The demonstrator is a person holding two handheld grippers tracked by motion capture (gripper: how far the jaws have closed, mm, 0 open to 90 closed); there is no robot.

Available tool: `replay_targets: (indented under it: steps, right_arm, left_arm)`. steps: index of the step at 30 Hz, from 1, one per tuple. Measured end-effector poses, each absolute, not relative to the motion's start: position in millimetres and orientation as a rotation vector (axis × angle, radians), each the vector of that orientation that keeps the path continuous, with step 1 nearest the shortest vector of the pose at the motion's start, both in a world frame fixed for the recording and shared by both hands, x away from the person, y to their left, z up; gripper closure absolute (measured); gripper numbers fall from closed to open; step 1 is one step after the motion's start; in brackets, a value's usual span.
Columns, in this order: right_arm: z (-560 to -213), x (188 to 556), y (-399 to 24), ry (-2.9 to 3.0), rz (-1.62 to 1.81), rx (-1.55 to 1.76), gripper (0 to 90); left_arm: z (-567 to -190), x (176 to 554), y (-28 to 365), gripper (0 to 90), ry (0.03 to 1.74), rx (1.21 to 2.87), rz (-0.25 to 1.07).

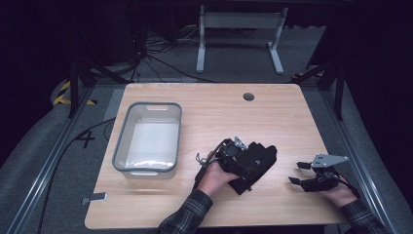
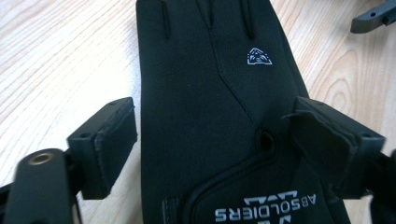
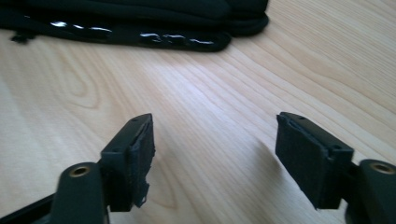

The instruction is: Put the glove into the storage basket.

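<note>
Your left gripper (image 2: 215,154) sits right over the black glove (image 2: 210,93), its jaws spread to either side of the cuff end with the pads clear of the fabric, so nothing is clamped. That glove lies flat on the wooden table (image 1: 219,105), just right of the middle, and in the high view its long axis runs diagonally: cuff near your left hand (image 1: 216,175), fingers pointing up and to the right. From the left gripper the fingers stretch straight ahead, away from the jaws. Your right gripper (image 1: 298,173) hangs well apart to the right of the glove (image 1: 255,163), jaws also wide and empty, aimed back toward it across bare wood; in the right gripper view the glove's edge (image 3: 140,18) lies ahead as a low dark band. The left hand is plainly the nearer one. The grey plastic bin (image 1: 148,138) stands to the glove's left, empty, rounded at the corners. The glove looks soft and matte, a smooth stretch fabric with stitched seams, a small white emblem and white lettering by the cuff; the glossy strip along its edge suggests a grippier patch.
</note>
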State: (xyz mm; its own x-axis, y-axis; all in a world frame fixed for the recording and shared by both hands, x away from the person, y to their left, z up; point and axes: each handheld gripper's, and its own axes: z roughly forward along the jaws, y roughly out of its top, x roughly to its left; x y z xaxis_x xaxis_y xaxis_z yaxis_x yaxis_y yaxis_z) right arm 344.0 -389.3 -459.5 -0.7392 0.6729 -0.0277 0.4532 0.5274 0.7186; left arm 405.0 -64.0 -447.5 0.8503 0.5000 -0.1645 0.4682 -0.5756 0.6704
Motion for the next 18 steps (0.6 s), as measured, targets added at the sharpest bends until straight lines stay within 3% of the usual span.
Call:
replay_targets:
  steps: [18]
  right_arm:
    - [-467,354,-397,2.39,1.031,1.025,15.9]
  left_arm:
    - [-459,404,-71,13.4,0.724,2.308,0.043]
